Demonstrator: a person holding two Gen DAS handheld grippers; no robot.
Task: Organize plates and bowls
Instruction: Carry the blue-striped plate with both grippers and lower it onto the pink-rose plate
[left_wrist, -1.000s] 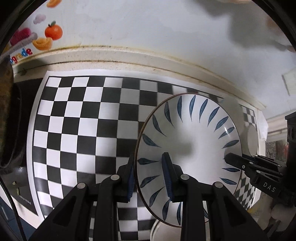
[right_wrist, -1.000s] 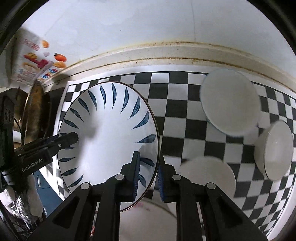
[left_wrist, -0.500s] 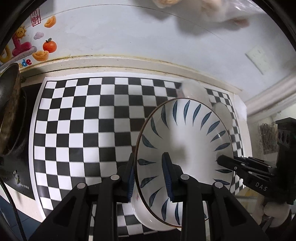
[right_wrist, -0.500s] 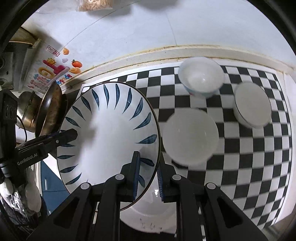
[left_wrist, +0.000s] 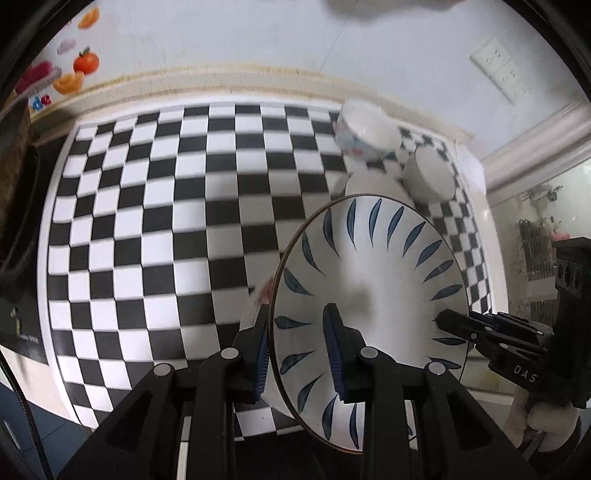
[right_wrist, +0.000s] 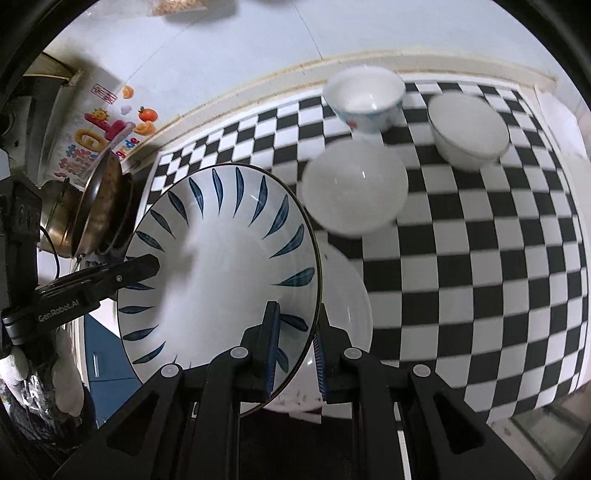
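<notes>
Plate (left_wrist: 369, 295): held off the desk (left_wrist: 166, 221), above a bowl (right_wrist: 343, 295) at its near edge.
Left tool (left_wrist: 299, 347): clamped on the plate's left rim.
Right tool (right_wrist: 295, 343): clamped on the opposite rim.

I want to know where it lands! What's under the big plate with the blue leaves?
Under the leaf plate sits a white bowl on the checkered mat. Only its right side shows; the plate hides the rest.
</notes>
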